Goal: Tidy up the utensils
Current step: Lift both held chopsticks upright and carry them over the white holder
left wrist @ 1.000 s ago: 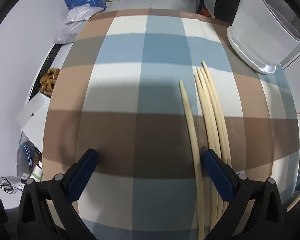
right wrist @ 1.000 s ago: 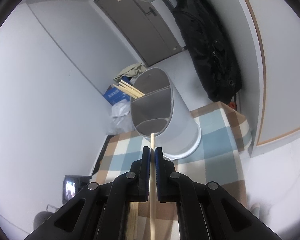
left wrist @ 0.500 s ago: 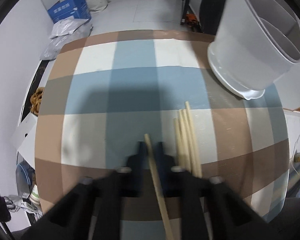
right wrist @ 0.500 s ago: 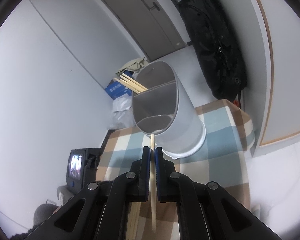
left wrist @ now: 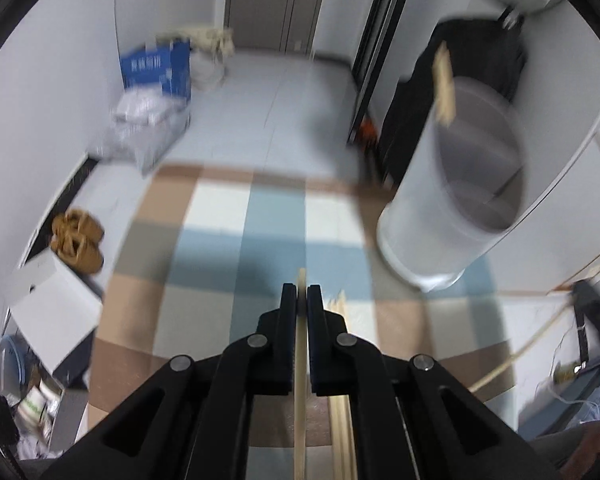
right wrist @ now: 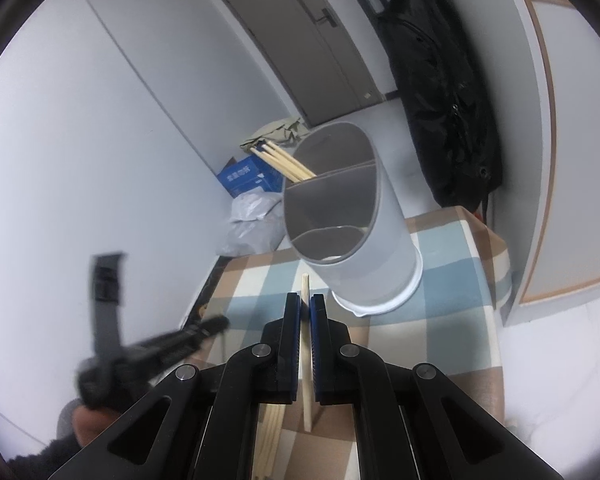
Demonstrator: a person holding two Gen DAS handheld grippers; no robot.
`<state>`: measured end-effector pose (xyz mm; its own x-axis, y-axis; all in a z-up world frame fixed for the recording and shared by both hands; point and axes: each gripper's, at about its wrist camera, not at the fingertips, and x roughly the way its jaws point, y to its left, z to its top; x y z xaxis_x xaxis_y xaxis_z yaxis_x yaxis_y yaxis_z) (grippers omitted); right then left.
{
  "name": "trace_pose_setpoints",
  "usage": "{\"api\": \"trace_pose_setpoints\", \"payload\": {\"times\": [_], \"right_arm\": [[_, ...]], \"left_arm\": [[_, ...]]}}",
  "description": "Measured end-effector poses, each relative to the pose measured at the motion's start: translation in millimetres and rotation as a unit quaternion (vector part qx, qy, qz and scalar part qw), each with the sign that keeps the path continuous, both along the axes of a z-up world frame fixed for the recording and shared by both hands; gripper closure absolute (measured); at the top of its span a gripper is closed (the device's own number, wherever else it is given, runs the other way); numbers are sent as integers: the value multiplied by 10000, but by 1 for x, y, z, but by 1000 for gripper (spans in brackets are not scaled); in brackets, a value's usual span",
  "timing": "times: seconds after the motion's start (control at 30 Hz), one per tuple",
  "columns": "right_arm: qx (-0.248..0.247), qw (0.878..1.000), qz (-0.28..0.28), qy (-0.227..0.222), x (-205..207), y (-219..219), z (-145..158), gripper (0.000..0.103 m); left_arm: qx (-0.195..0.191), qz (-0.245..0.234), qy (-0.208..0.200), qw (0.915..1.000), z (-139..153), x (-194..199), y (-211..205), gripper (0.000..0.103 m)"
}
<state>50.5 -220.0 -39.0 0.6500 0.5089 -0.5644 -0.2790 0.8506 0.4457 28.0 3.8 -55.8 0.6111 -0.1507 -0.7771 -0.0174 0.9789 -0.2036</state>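
- Pale wooden chopstick (left wrist: 301, 364) sits pinched between the closed jaws of the left gripper (left wrist: 301, 294), its tip poking out just past the fingertips and its shaft running back under the camera.
- Another chopstick (right wrist: 307, 344) is clamped the same way in the right gripper (right wrist: 305, 300), tip pointing toward the holder and its rear end hanging above the cloth.
- More loose chopsticks (left wrist: 342, 392) lie in a bundle on the table just to the right of the left gripper's fingers; the right wrist view shows that bundle (right wrist: 270, 436) below its own left finger.
- Ahead of both grippers stands a white cylindrical utensil holder (right wrist: 364, 248) with a divider across its inside, resting on the cloth near the table's far right corner; it looks blurred in the left wrist view (left wrist: 452, 208).
- Several chopsticks (right wrist: 284, 160) already lean out of the holder's far compartment.
- Underneath everything is a checked tablecloth (left wrist: 216, 240) in brown, blue and cream squares.
- Beyond the table, on the floor, are a blue cardboard box (left wrist: 156, 66), white plastic bags (left wrist: 148, 114) and a pair of tan shoes (left wrist: 78, 240).
- A black bag (right wrist: 444, 92) hangs against the wall on the right.
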Motion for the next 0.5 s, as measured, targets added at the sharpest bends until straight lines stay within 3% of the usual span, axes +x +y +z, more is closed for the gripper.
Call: {"api": "trace_pose_setpoints", "payload": {"times": [0.27,0.5], "right_arm": [[-121,9992,242,-302,-14,16,7,99],[-166,9974,507,-489,-31,35,11,99]], "left_arm": [[-82,-82,-385,9992,25,-27,-3,102],[-107,-249,-593,9979,35,-20,13,102]]}}
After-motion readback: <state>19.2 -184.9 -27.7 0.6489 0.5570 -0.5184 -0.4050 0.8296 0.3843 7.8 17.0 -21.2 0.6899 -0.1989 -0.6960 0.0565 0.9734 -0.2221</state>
